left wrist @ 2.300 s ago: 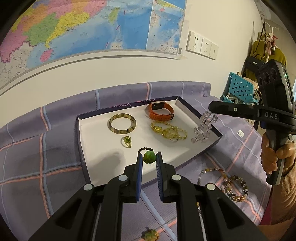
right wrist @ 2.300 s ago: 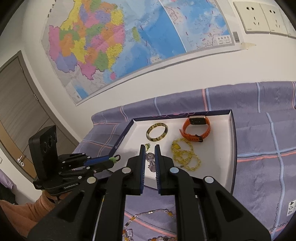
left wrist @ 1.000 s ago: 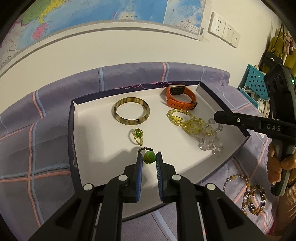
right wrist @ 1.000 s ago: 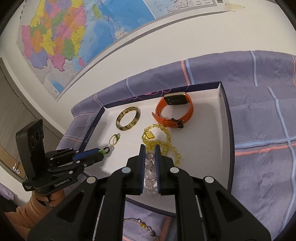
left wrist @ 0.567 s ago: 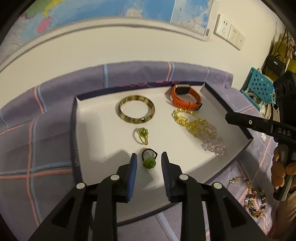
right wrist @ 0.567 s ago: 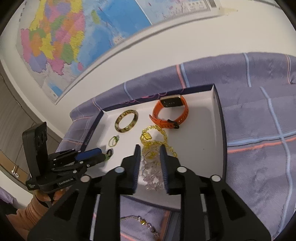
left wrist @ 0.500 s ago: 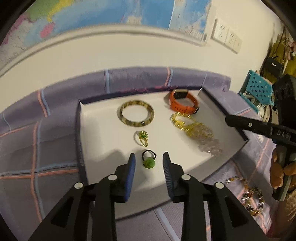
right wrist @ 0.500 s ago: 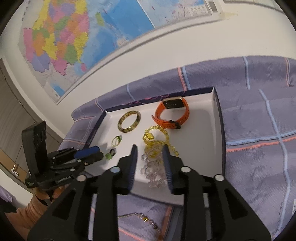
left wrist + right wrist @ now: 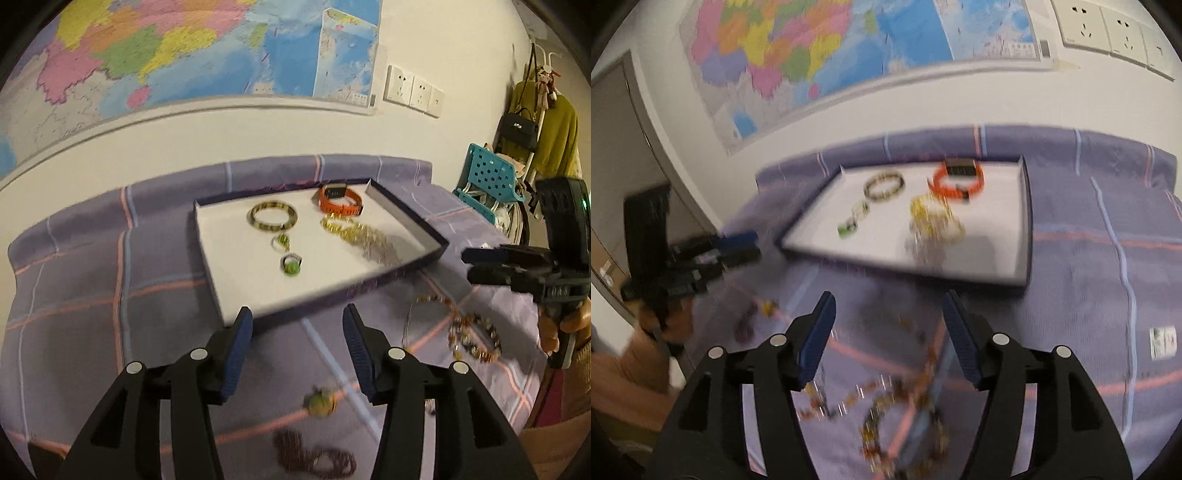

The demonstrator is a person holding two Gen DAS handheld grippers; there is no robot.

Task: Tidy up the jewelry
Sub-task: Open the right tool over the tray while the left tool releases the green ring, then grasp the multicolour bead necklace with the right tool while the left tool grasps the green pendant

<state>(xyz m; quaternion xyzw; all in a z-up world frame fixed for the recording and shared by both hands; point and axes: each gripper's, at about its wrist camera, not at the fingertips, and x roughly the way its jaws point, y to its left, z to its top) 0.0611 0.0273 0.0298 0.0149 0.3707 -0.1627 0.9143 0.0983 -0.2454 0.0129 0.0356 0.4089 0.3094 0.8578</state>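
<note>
A white tray with a dark rim lies on the purple checked cloth. In it are a brown bangle, an orange watch, a yellow bead chain, a clear bead bracelet, a small green ring and a green bead ring. My left gripper is open and empty in front of the tray. My right gripper is open and empty, above a multicolour bead necklace on the cloth. A green bead piece and a dark red bracelet lie near the left gripper.
The right gripper shows at the right of the left wrist view, the left gripper at the left of the right wrist view. A wall with a map stands behind the table. A blue plastic chair stands at the right.
Both grippers opened, let go of the green bead ring and the clear bead bracelet in the tray, and drew back to the cloth in front of it.
</note>
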